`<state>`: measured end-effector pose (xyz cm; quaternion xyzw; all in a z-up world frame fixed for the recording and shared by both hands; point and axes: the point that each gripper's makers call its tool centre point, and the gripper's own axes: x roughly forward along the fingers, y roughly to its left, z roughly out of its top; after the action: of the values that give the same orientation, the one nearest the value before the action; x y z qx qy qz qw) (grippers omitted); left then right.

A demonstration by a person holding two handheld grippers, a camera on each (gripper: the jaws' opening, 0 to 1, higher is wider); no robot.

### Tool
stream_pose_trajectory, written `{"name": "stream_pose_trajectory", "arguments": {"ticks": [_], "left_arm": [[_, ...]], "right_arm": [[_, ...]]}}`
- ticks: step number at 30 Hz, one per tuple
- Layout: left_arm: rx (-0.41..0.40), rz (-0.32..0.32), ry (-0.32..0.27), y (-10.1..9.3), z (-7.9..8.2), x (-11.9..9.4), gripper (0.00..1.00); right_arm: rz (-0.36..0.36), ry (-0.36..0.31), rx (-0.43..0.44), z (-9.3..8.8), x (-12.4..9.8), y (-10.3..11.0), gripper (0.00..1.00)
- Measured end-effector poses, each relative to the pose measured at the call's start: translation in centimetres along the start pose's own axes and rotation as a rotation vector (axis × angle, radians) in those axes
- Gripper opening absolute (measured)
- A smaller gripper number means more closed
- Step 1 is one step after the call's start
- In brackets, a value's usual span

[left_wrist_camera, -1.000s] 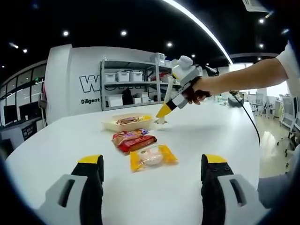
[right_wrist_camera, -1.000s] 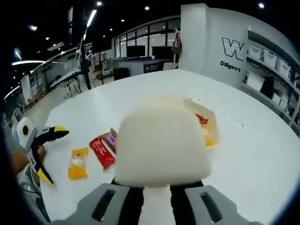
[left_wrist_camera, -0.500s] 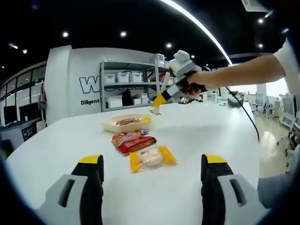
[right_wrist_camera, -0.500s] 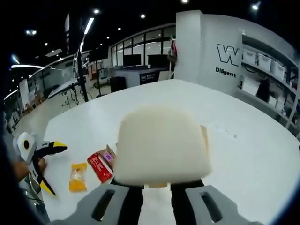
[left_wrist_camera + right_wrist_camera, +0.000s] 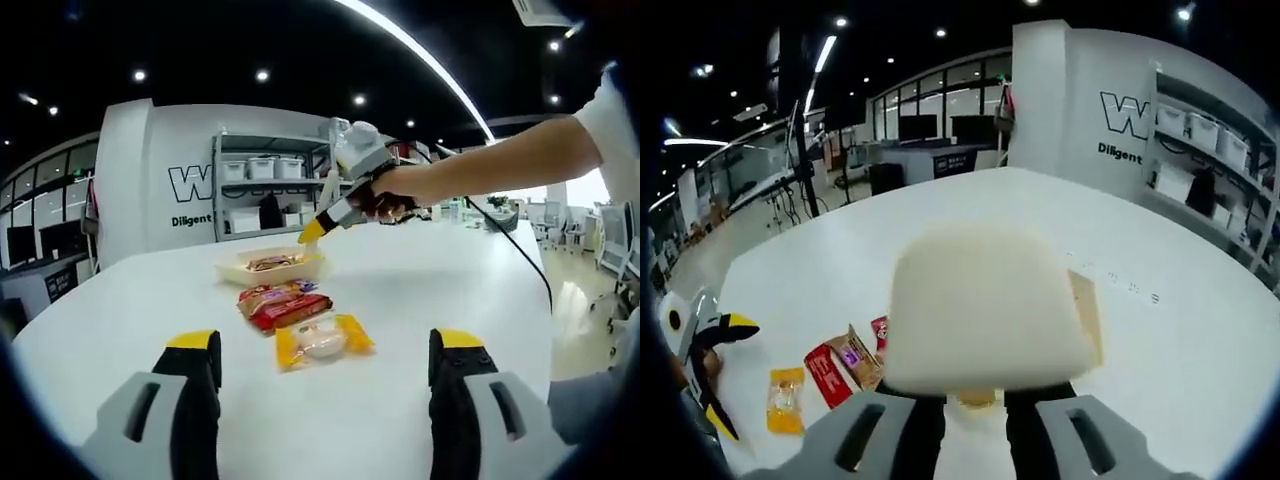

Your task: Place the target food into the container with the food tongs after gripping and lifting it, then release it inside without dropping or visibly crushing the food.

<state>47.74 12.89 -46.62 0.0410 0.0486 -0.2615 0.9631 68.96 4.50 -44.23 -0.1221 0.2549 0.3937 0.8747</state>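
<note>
Right gripper (image 5: pixel 312 231), now over container (image 5: pixel 272 266).

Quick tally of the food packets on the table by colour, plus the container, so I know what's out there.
Yellow packet: 1
Red packet: 1
Brown packet: 1
Container, with food inside: 1
Total: 4
</note>
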Motion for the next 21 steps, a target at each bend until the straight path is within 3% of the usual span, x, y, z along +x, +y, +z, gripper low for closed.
{"name": "stream_pose_trajectory", "arguments": {"ticks": [10,21], "left_arm": [[0.006,-0.004,-0.006,0.0,0.1,0.1,0.84],[0.011,-0.002,-0.008,0.2,0.1,0.1,0.84]], "right_arm": [[-0.011,0.031,0.006,-1.6,1.1,0.0,0.16],[-0.029,0.027,-0.007,-1.3,2.7,-1.7,0.17]]}}
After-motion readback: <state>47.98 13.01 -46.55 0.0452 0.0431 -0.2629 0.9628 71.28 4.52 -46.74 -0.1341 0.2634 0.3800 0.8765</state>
